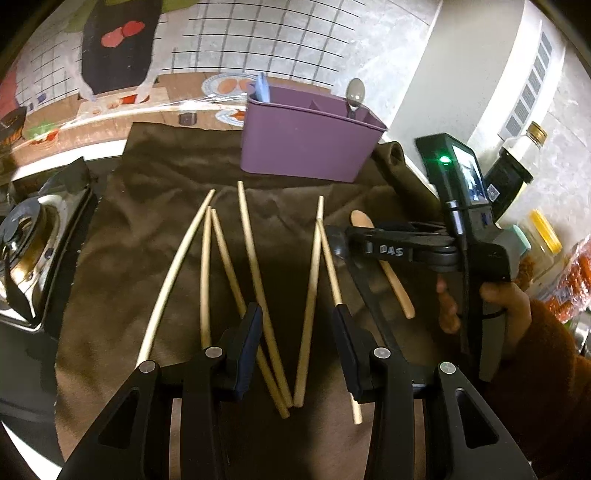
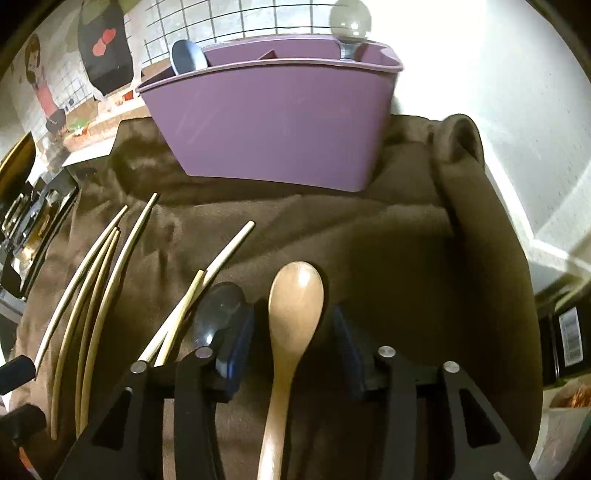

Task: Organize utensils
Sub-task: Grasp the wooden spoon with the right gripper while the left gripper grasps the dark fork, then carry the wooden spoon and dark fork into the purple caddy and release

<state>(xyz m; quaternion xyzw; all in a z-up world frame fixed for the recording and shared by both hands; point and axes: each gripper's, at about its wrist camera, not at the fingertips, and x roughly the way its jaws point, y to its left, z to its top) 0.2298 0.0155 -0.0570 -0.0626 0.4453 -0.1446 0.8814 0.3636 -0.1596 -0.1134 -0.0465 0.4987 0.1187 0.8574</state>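
A purple plastic utensil caddy with inner dividers (image 2: 273, 122) stands at the far edge of a rumpled brown cloth (image 2: 369, 236) spread over the table; a grey spoon (image 2: 349, 22) stands upright in its right-hand compartment and a blue spoon (image 2: 186, 55) in its left-hand one. Left of the cloth sits a metal stove burner (image 1: 29, 240); to the right, against the pale wall, stand a dark glass bottle with a gold cap (image 1: 517, 162) and several jars, well apart from the utensils. A raised fold of the cloth lies just right of the caddy. Six pale wooden chopsticks (image 1: 255, 266) lie fanned on the cloth, some crossing at their near ends. The left tool (image 1: 297, 347) hangs over them with its jaws apart and nothing pressed between the pads; two chopsticks run through the gap beneath. The right tool (image 2: 293, 347), held by a hand (image 1: 495, 302) in an orange-brown sleeve, is lowered over the light-brown wooden spoon (image 2: 291, 317), which lies flat on the cloth with its bowl toward the caddy and its handle running back between the jaws. The jaws stand spread, clear of the spoon on both sides, so it is not gripped. A dark, glossy spoon (image 2: 218, 314) lies just left of the wooden one, its bowl touching or partly under the left finger, with two chopstick tips beside it.
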